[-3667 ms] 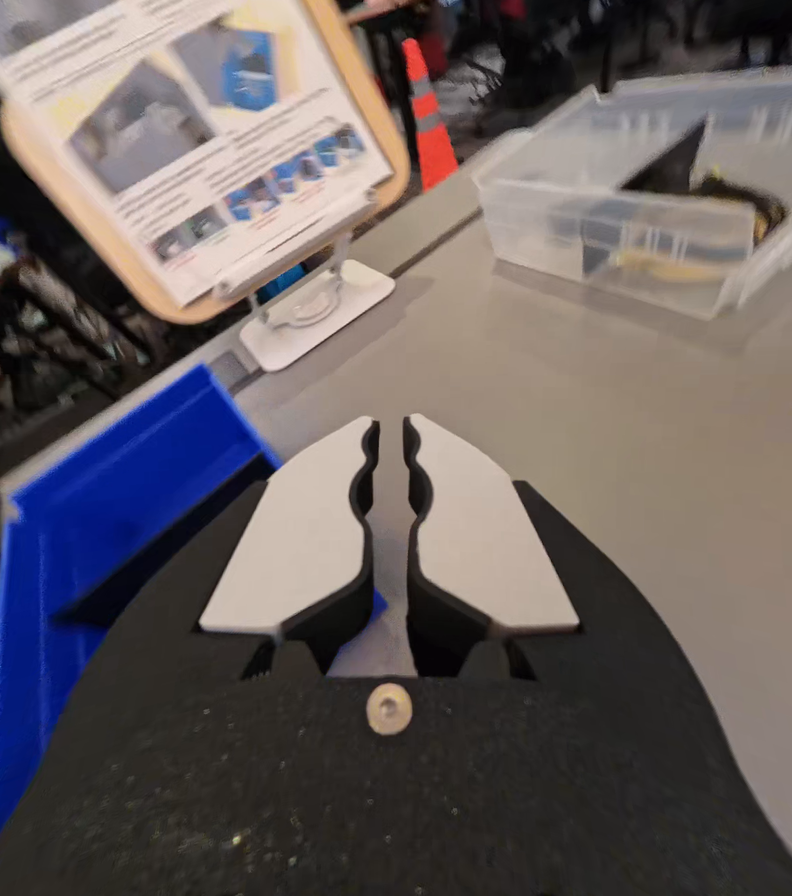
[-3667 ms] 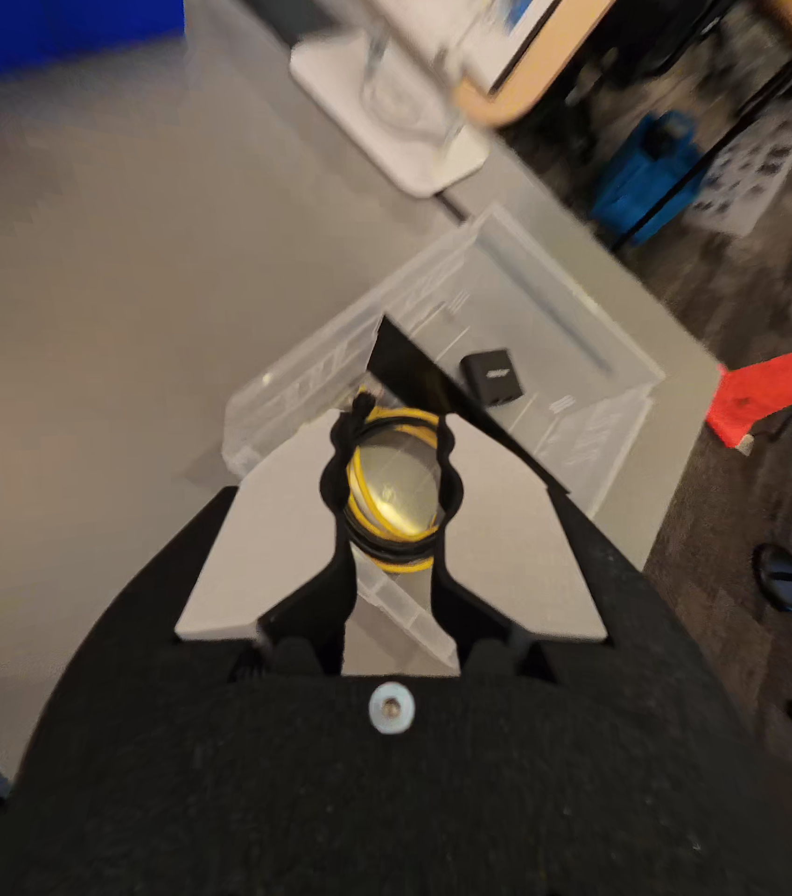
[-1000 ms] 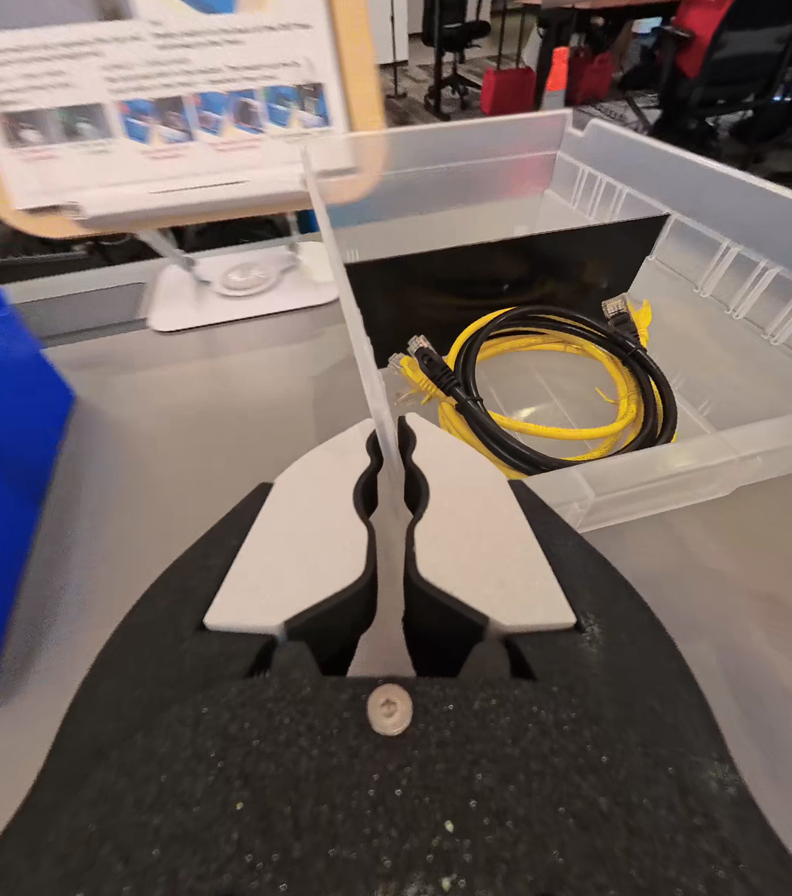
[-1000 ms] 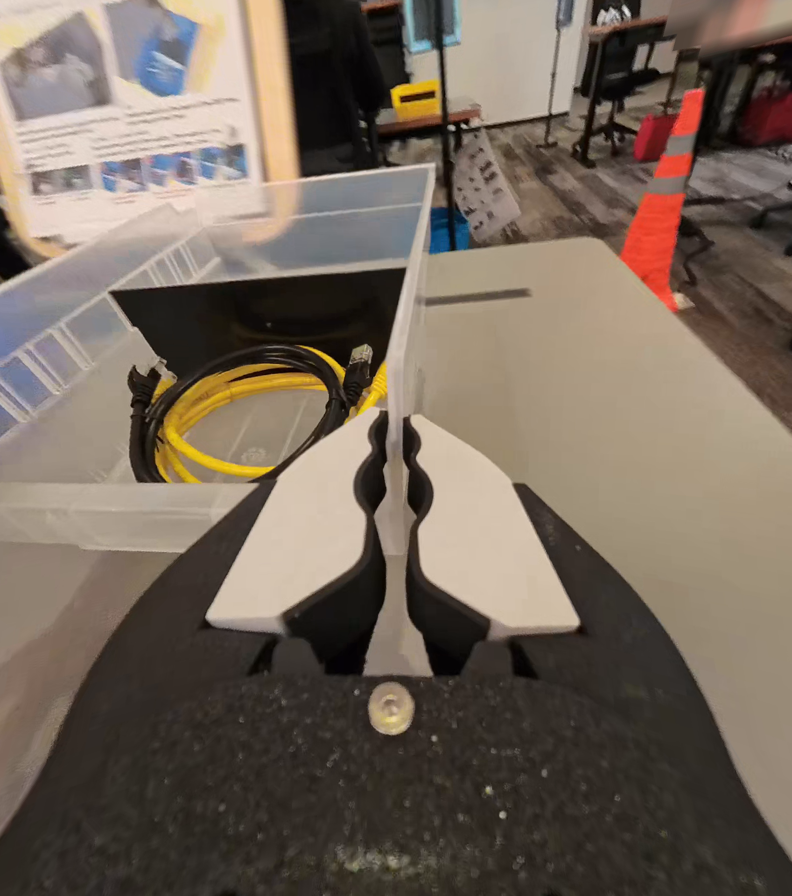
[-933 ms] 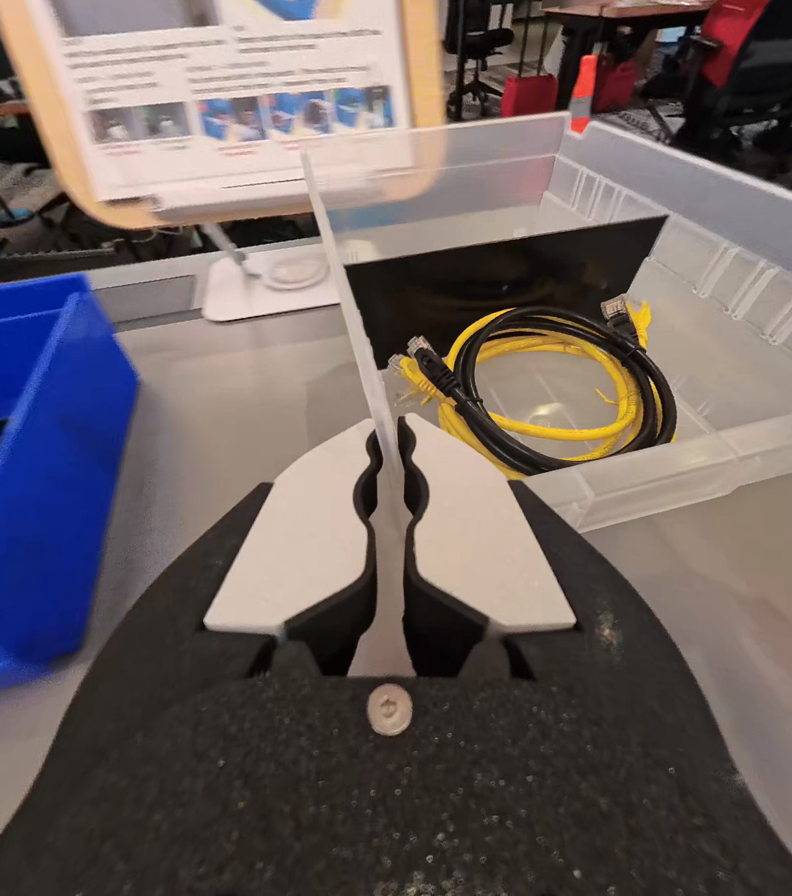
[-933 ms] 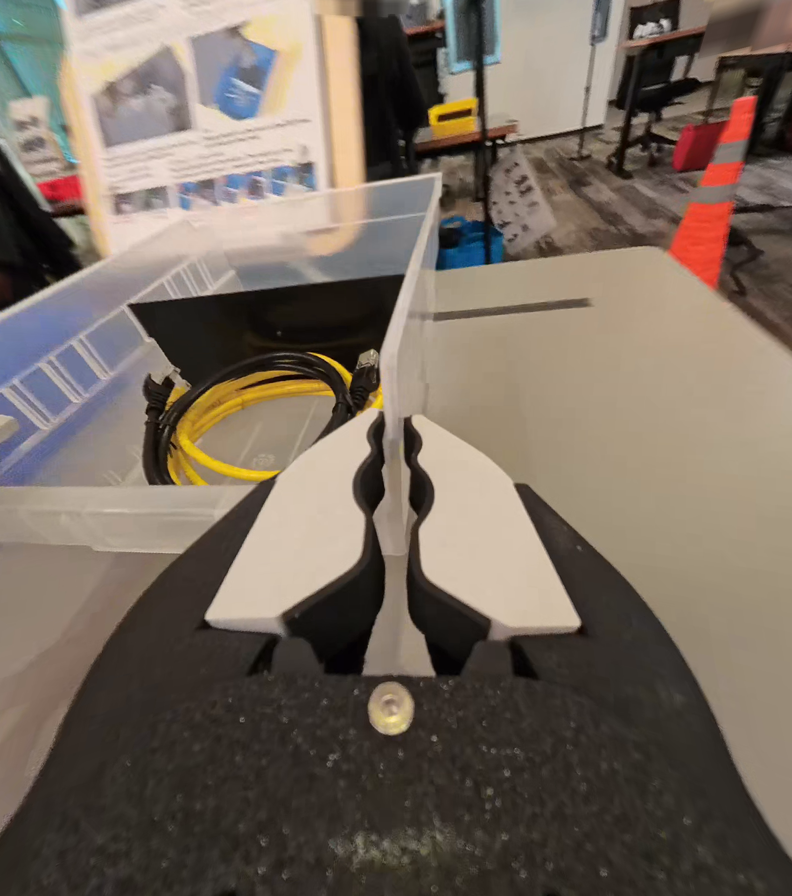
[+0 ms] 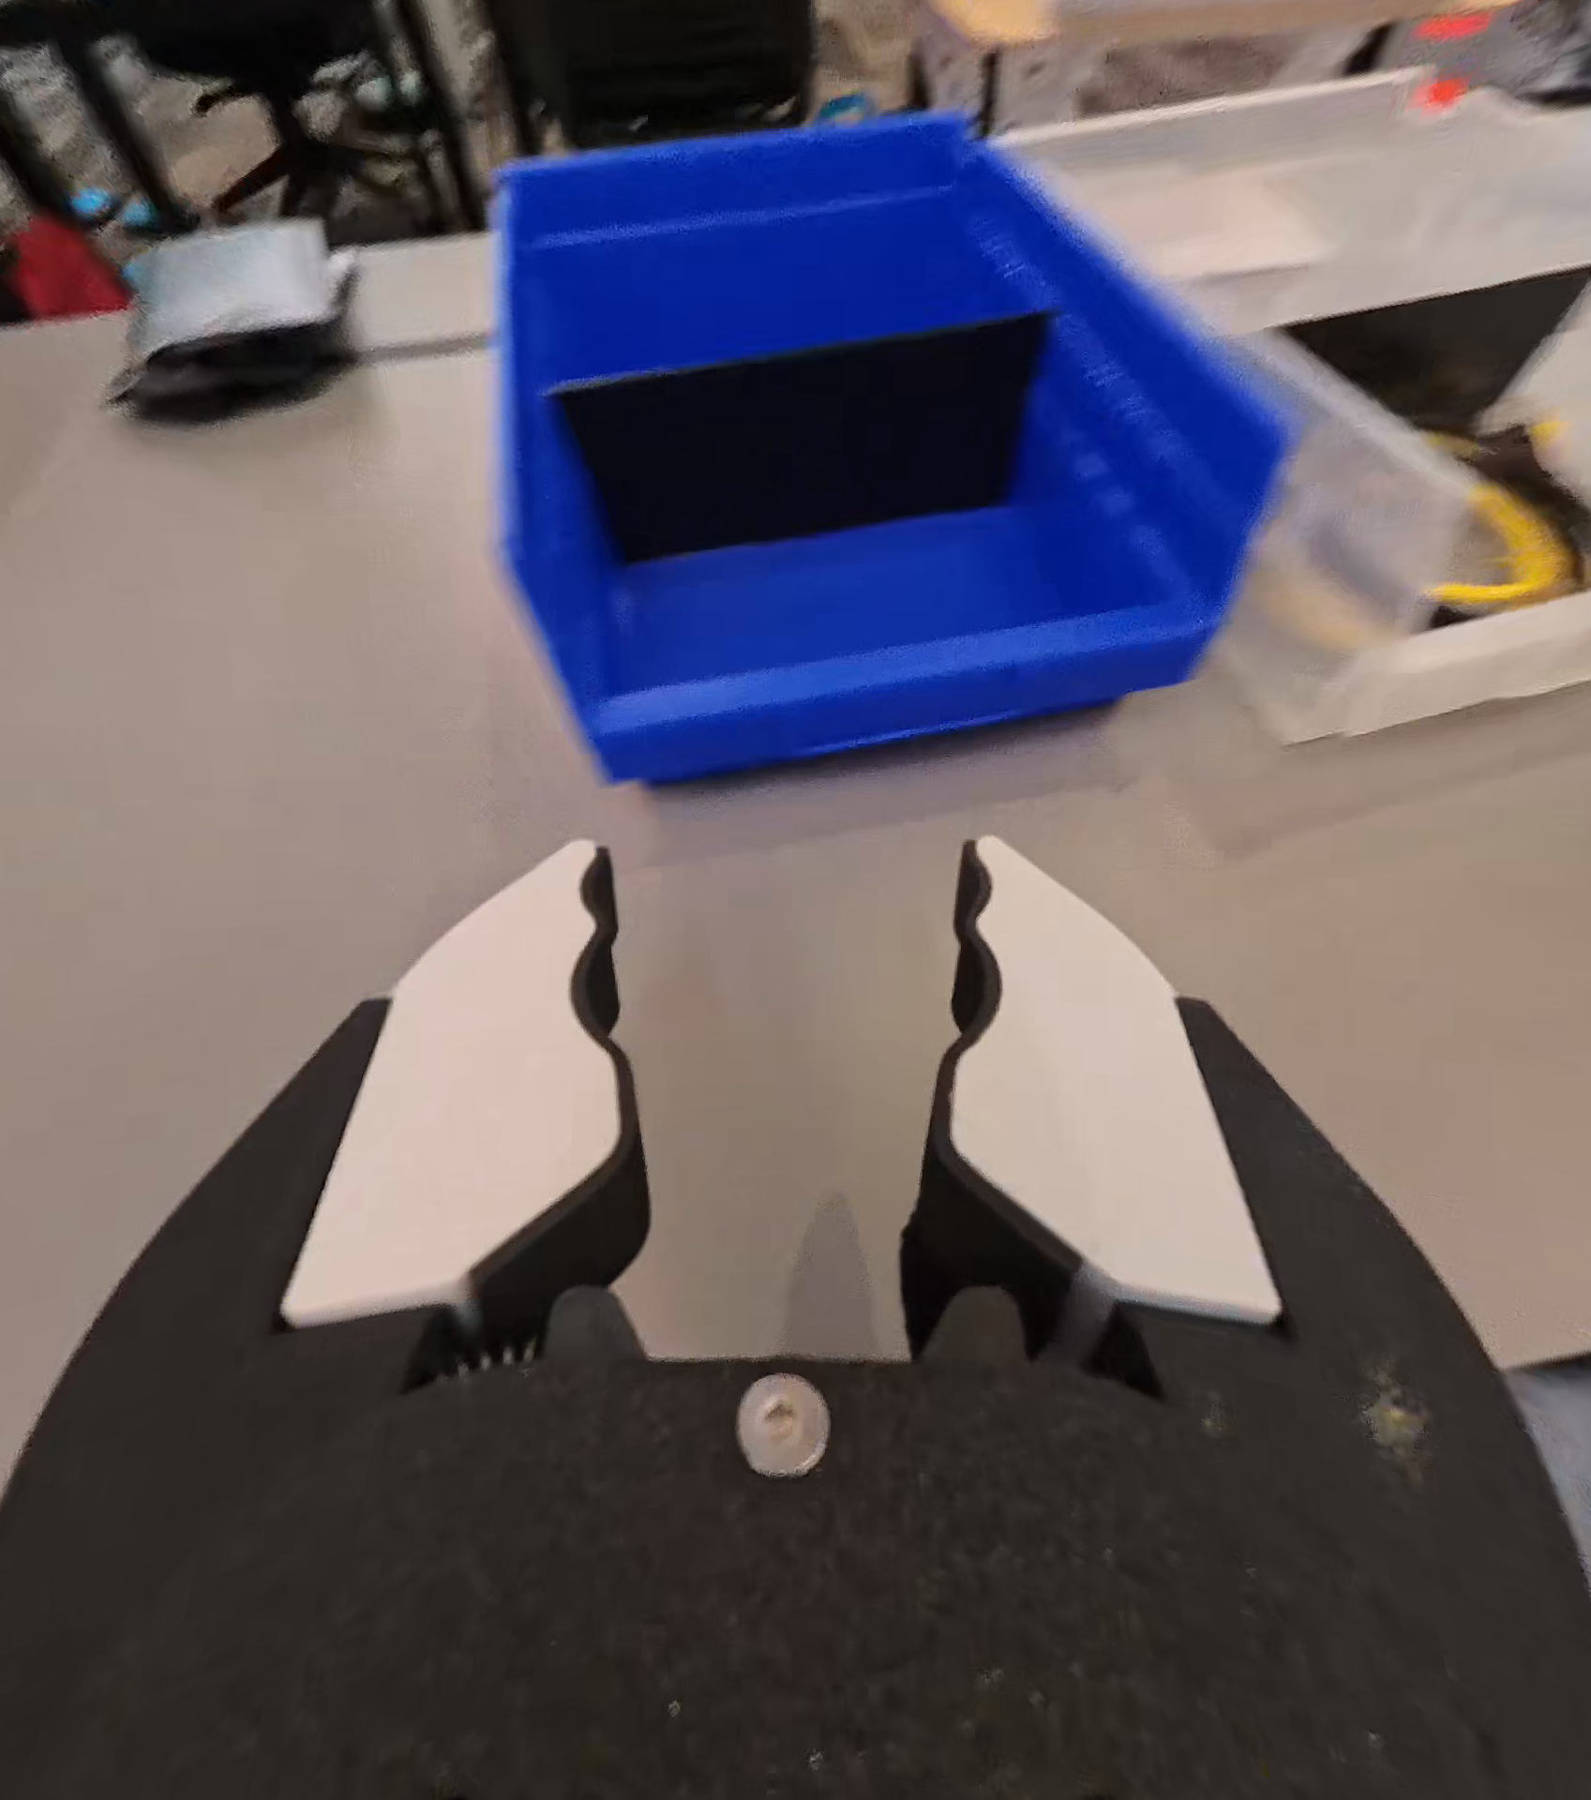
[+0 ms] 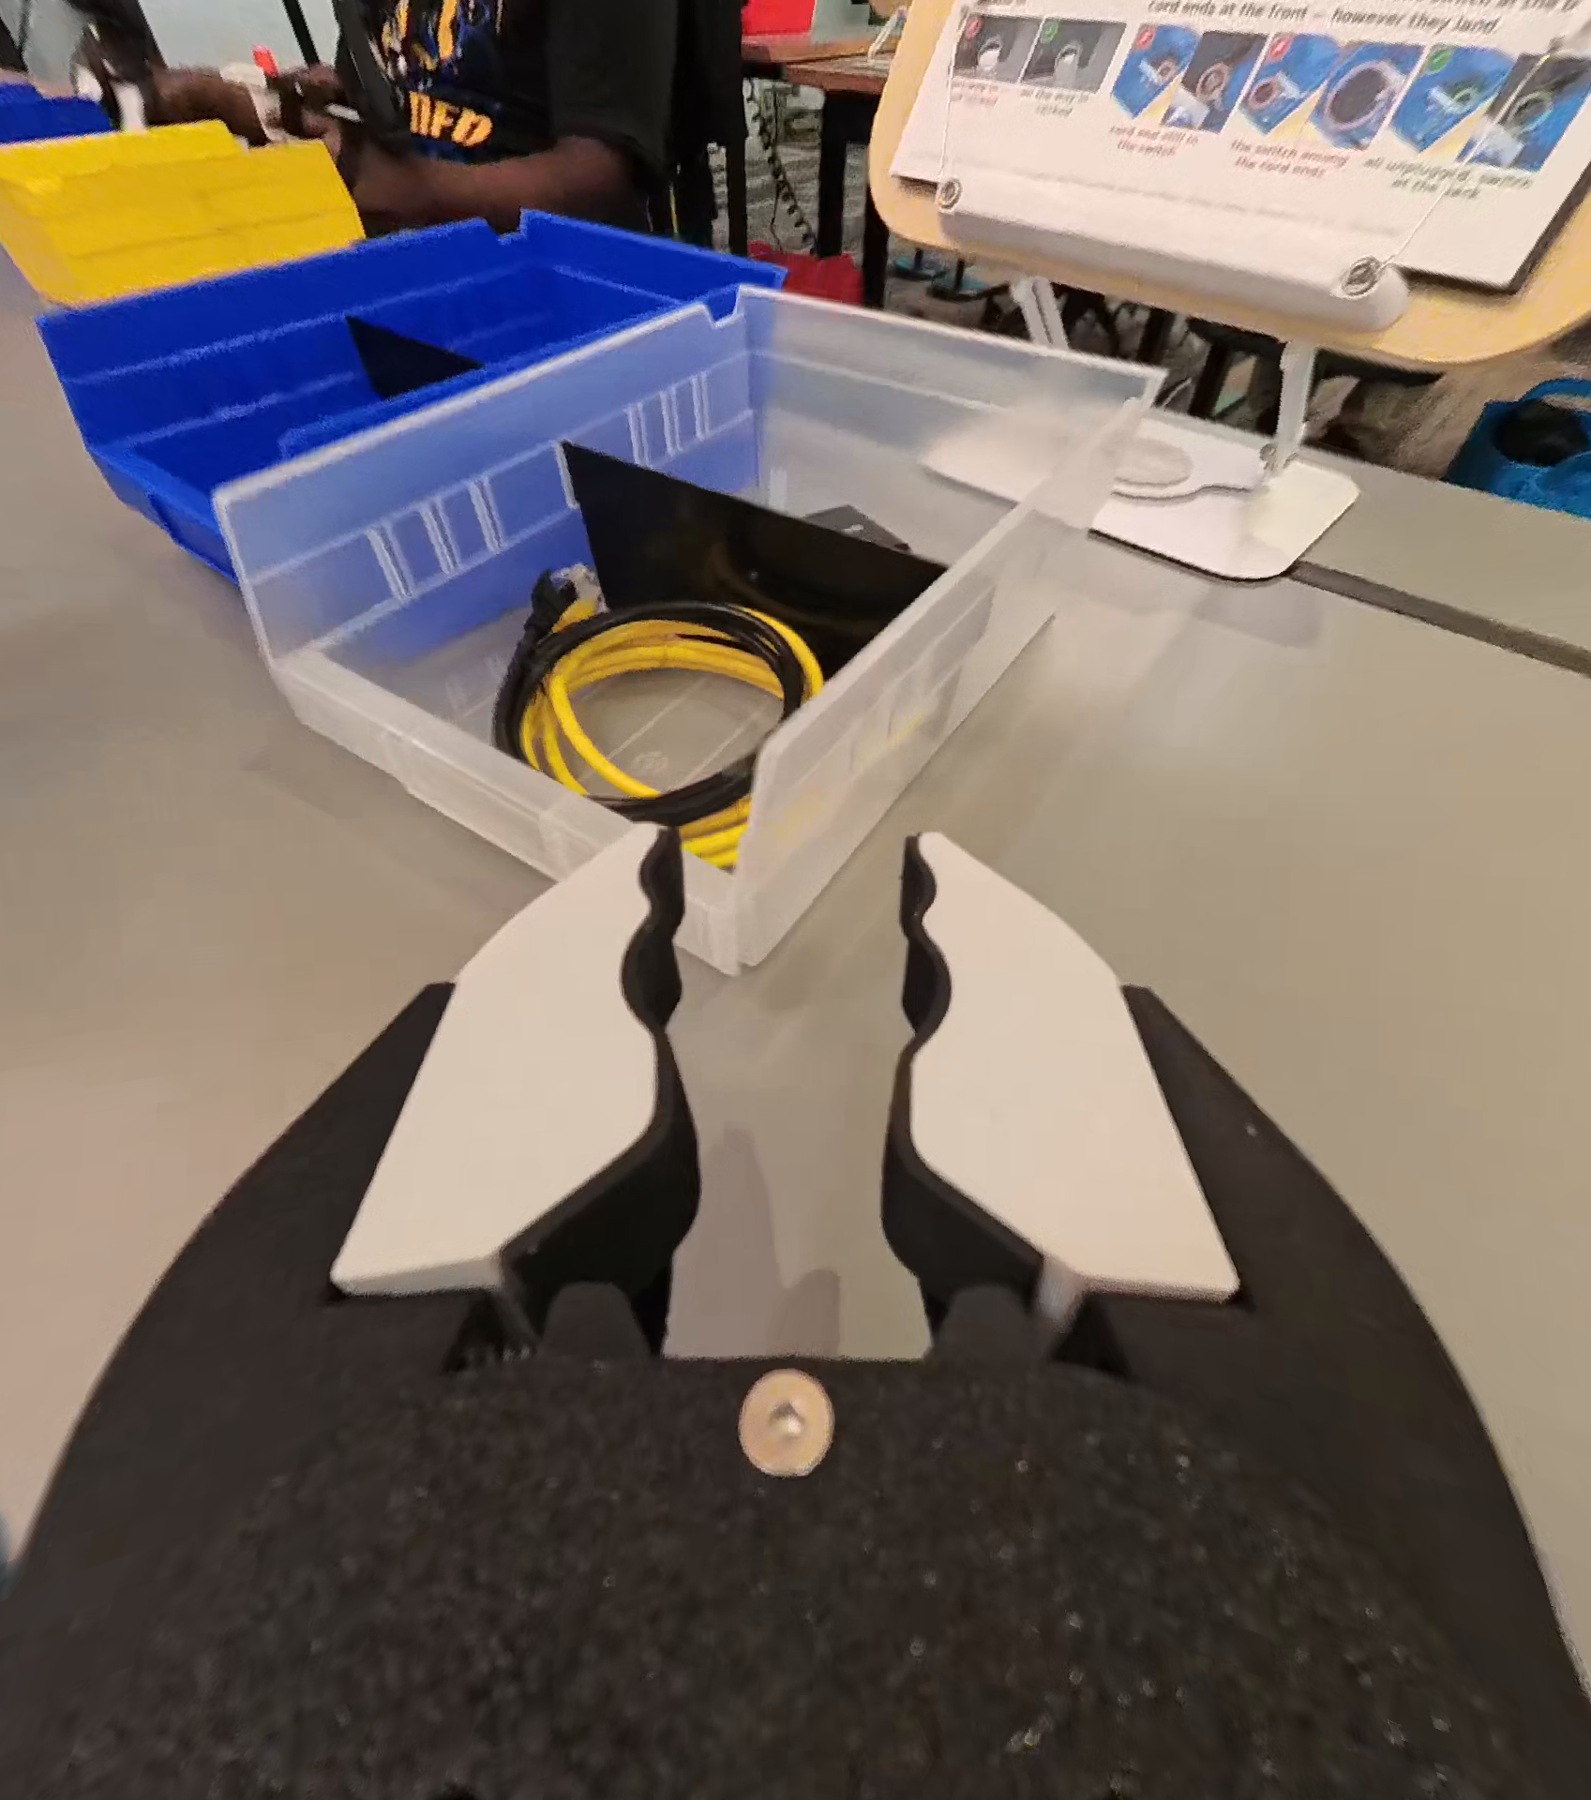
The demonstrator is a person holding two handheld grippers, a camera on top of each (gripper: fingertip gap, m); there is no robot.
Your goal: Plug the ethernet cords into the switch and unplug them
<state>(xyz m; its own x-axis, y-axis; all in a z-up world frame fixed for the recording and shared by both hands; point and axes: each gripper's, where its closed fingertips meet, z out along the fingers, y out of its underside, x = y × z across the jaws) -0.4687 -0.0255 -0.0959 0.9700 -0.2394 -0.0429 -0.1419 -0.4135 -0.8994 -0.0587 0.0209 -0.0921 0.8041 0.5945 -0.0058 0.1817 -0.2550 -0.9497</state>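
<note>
Both grippers are now letting go of the clear bin [image 8: 869, 779]: left gripper [image 7: 783, 877] and right gripper [image 8: 783, 867] jaws gaping, empty; ethernet cords [image 8: 664, 711] lying coiled inside, the switch [image 8: 845, 526] seemingly behind its divider.

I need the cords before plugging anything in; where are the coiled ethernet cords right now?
In the right wrist view, the coiled yellow and black ethernet cords lie in the clear bin's front compartment, before its black divider.
</note>
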